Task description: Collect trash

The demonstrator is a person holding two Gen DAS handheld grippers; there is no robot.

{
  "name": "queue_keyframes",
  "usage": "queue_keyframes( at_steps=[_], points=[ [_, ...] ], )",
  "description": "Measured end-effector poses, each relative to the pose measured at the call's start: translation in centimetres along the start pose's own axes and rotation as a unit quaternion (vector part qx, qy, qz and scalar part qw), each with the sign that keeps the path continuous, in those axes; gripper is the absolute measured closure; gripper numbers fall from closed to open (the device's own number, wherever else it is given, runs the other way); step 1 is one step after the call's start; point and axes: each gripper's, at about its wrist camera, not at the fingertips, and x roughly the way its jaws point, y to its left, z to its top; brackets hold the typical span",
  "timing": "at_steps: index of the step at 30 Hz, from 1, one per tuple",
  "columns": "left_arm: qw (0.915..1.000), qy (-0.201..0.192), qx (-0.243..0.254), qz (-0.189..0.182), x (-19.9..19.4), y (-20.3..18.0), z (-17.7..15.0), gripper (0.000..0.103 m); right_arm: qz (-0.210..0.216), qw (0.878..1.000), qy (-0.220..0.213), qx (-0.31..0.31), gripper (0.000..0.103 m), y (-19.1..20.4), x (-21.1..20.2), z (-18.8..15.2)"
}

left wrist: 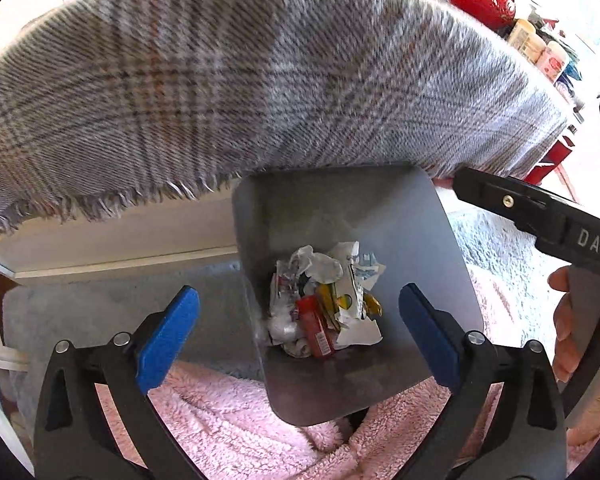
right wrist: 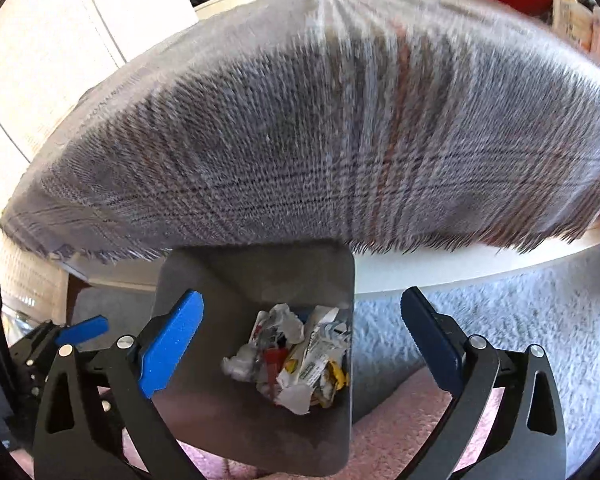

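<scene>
Trash (left wrist: 324, 304), crumpled wrappers, lies at the bottom of the grey bin (left wrist: 452, 256) below the plaid-draped counter (left wrist: 236, 80), and left tool (left wrist: 300, 336) and right tool (right wrist: 302, 340) hover spread wide above it, holding nothing, seemingly having let go.

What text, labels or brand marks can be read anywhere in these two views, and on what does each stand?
"DAS" in white letters on the black body of the right gripper, cut off at the picture's edge.
Crumpled paper and foil wrappers in the grey square bin: printing shows, too small to read.
White-and-green wrapper label: blurred, unreadable.
Jars and red packet on the cluttered table: labels unreadable.
</scene>
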Motion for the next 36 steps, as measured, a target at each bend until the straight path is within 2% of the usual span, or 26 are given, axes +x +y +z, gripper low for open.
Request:
queue_keyframes(
  at_steps=[5,8,13,15,17,19,21,25,28,32,36],
  points=[
    [0.9992,-0.033,0.001,0.021,-3.0,0.1,0.5,0.008,0.002,0.999,-0.032,-0.011,0.003,0.6,-2.9,0.5],
    [0.9979,-0.06,-0.01,0.022,-5.1,0.3,0.5,0.008,0.008,0.998,-0.06,-0.013,0.003,1.1,-4.4,0.4],
    [0.9911,-0.125,-0.002,0.044,-8.2,0.2,0.1,0.008,-0.028,0.993,-0.106,-0.034,0.003,1.8,-6.7,-0.2],
    [0.9892,-0.14,-0.002,0.043,-9.3,0.1,0.0,0.008,-0.032,0.992,-0.117,-0.036,0.003,1.8,-7.6,-0.3],
    [0.9866,-0.158,-0.01,0.04,-10.7,0.0,0.1,0.008,-0.041,0.987,-0.148,-0.038,0.003,1.8,-9.4,-0.2],
    [0.9806,-0.189,-0.009,0.051,-12.5,-0.3,0.1,0.008,-0.048,0.982,-0.18,-0.038,0.003,1.8,-11.2,-0.1],
    [0.9711,-0.228,-0.005,0.071,-15.2,-0.8,0.1,0.008,-0.051,0.975,-0.216,-0.032,0.003,1.7,-13.4,0.0],
    [0.9592,-0.269,0.018,0.085,-19.2,-2.3,-0.3,0.008,-0.057,0.964,-0.259,-0.025,0.003,1.9,-16.4,-0.4],
    [0.9509,-0.297,0.025,0.082,-21.4,-3.0,-1.3,0.008,-0.076,0.952,-0.293,-0.037,0.003,2.6,-18.4,-1.2],
    [0.9412,-0.331,0.024,0.061,-23.8,-3.5,-2.4,0.008,-0.086,0.94,-0.323,-0.066,0.003,4.1,-20.3,-1.9],
    [0.9254,-0.37,0.028,0.076,-25.5,-3.8,-3.1,0.008,-0.089,0.929,-0.351,-0.077,0.003,5.1,-21.6,-2.5]
  ],
)
